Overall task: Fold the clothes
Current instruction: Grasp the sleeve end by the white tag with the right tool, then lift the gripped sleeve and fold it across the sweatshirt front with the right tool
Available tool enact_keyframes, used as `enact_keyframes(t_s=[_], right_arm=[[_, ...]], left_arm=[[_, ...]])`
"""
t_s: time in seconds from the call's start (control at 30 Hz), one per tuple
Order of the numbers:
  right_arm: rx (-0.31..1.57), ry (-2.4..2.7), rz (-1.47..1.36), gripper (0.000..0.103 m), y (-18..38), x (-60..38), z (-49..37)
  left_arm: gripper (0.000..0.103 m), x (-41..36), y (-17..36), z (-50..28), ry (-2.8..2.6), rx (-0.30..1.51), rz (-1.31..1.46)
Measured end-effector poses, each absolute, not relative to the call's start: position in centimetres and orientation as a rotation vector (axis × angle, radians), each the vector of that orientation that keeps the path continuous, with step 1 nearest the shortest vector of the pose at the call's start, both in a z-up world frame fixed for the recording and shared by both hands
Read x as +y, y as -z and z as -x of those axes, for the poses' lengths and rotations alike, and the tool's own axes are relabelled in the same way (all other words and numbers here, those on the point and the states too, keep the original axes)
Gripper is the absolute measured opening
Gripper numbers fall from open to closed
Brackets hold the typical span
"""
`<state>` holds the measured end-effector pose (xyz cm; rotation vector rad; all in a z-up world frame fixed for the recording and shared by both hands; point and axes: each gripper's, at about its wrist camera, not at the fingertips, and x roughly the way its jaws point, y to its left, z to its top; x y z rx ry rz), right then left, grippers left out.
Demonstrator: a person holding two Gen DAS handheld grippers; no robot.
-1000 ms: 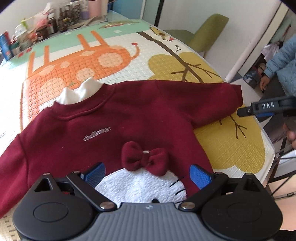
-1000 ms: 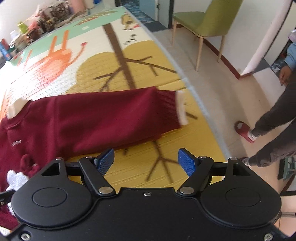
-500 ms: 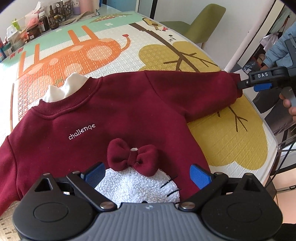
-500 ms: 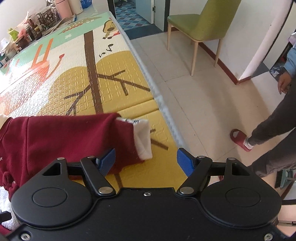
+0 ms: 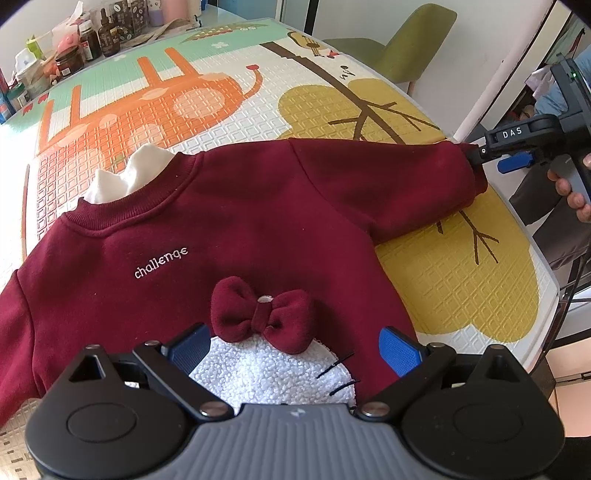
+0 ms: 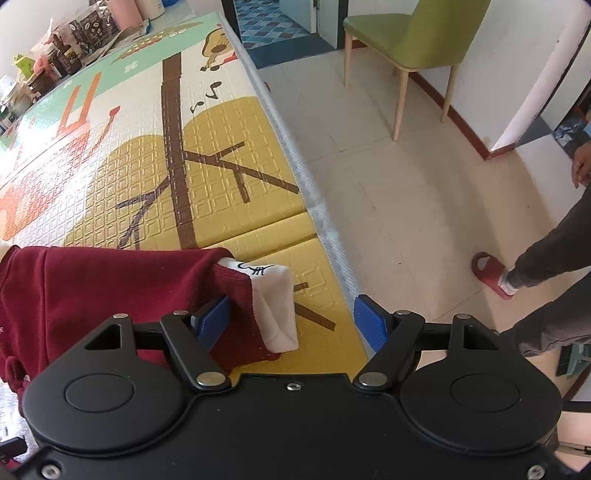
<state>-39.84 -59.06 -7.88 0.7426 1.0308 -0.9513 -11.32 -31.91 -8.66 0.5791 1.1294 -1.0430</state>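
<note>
A maroon sweatshirt [image 5: 236,221] with a white collar, a bow [image 5: 262,321] and a fluffy white patch lies face up on the play mat [image 5: 229,110]. Above its lower front, my left gripper [image 5: 293,350] hovers open and holds nothing. The sweatshirt's right sleeve [image 5: 406,184] stretches toward the table's right edge. My right gripper [image 6: 291,325] is open around that sleeve's end: the white inner cuff [image 6: 275,306] lies between the blue pads [image 6: 212,321], and the left pad touches the maroon fabric. In the left wrist view the right gripper [image 5: 491,158] sits at the sleeve tip.
Bottles and jars [image 5: 74,48] crowd the mat's far left corner. The table edge [image 6: 314,206] runs just right of the sleeve. Beyond it are tiled floor, a green chair [image 6: 417,33], and a person's leg with a red slipper [image 6: 491,273].
My right gripper moved in on the sleeve end, so the cuff now lies between its open fingers. The left gripper shifted slightly over the sweatshirt and stays open.
</note>
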Motion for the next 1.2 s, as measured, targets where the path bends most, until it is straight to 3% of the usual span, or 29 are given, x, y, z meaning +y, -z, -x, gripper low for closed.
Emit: enact_keyframes(t_s=[0.17, 0.27, 0.33, 0.6, 0.73, 1.2], right_arm=[[1.012, 0.918, -0.756, 0.072, 7.5, -59.0, 39.2], [1.008, 0.902, -0.778, 0.067, 7.8, -59.0, 38.7], [0.993, 0.883, -0.817, 0.048, 8.0, -59.0, 38.6], [0.988, 0.876, -0.822, 0.013, 8.0, -58.3, 37.6], [0.994, 0.877, -0.796, 0.008, 7.1, -57.6, 36.8], [0.925, 0.756, -0.647, 0.006, -0.9, -52.7, 31.6]], left_arm=[[0.1, -32.1, 8.7, 11.4, 1.038, 1.134, -0.584], [0.1, -32.2, 8.7, 11.5, 1.041, 1.132, -0.588], [0.1, -32.3, 8.7, 11.5, 1.042, 1.131, -0.589], [0.1, -32.2, 8.7, 11.4, 1.04, 1.137, -0.589], [0.1, -32.1, 8.7, 11.4, 1.044, 1.139, -0.584], [0.1, -30.8, 8.0, 10.9, 1.048, 1.125, -0.538]])
